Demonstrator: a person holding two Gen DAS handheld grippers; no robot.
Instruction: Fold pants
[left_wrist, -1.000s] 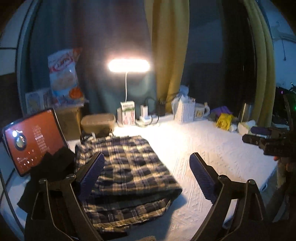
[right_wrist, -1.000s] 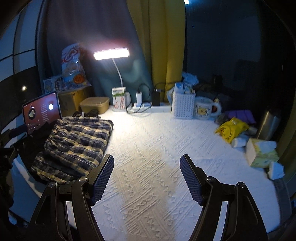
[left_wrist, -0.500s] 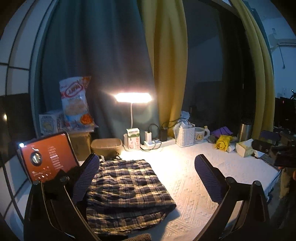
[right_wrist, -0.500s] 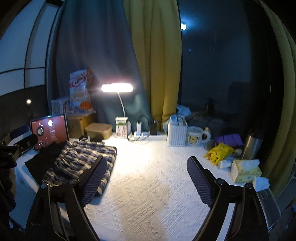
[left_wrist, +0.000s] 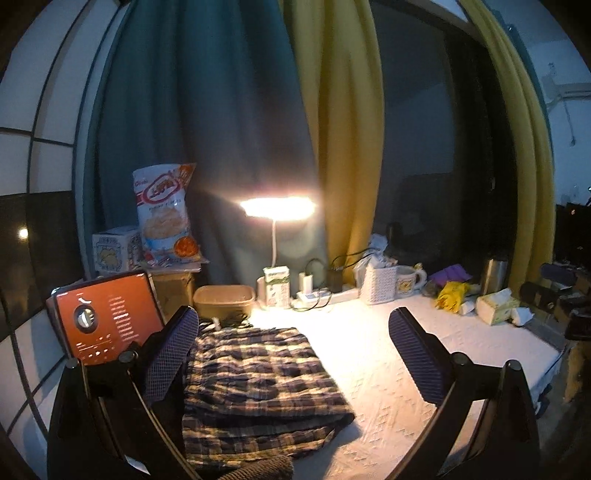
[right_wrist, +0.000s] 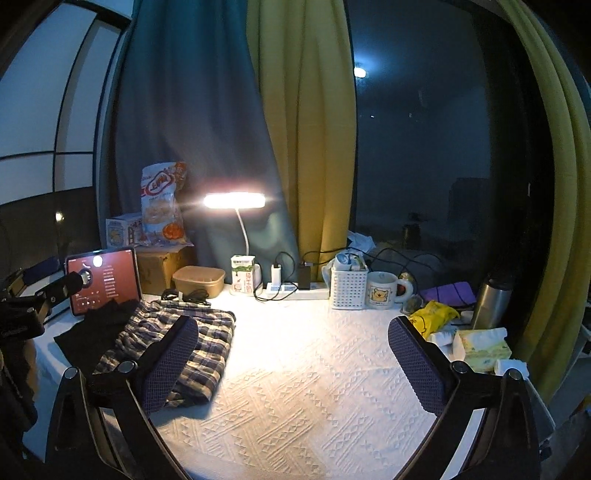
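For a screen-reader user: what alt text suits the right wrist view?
Folded plaid pants lie at the left of a white textured tabletop, with the opening right gripper empty above it. A lit desk lamp glows behind.

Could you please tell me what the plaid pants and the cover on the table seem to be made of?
The plaid pants look like soft woven cotton or flannel with a matte finish: they slump in loose, wrinkled folds. The table cover seems to be white textured fabric, perhaps quilted or jacquard: raised geometric bands catch the lamp light without shine.
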